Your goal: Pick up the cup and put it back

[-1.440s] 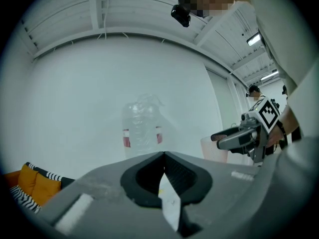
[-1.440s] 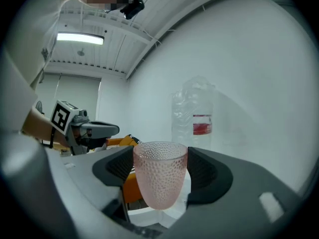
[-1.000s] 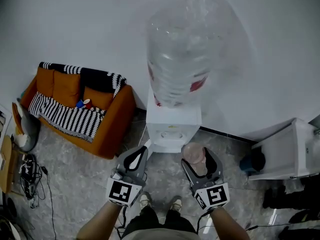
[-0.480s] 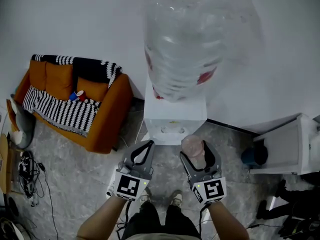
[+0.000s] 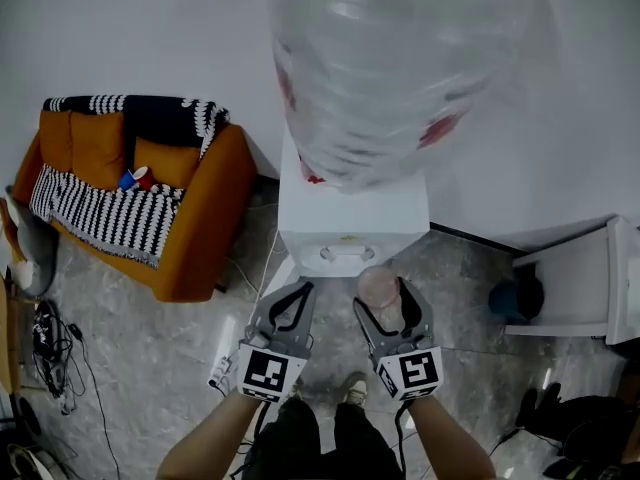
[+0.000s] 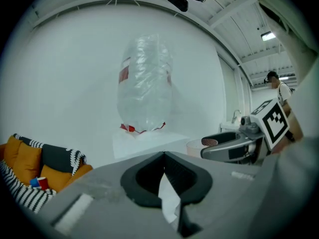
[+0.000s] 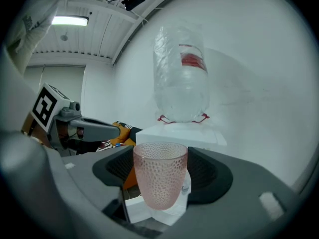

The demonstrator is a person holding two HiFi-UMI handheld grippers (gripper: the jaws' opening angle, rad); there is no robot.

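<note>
In the head view, we are holding the pink cup [image 5: 379,288] in the right gripper [image 5: 388,303], just near of the water dispenser [image 5: 350,223], with the left gripper [image 5: 300,293] hanging at its left. We are judging the pickup done and the putting back left. The left gripper view is showing its jaws pressed together, empty. Only the right gripper view is showing wide jaws clasping the upright, dimpled cup.

clear water bottle [image 5: 400,68] atop white dispenser [image 5: 350,223]; orange sofa [image 5: 195,223] at left; pink dimpled cup [image 5: 380,293] in right claw [image 5: 387,303], before dispenser.
</note>
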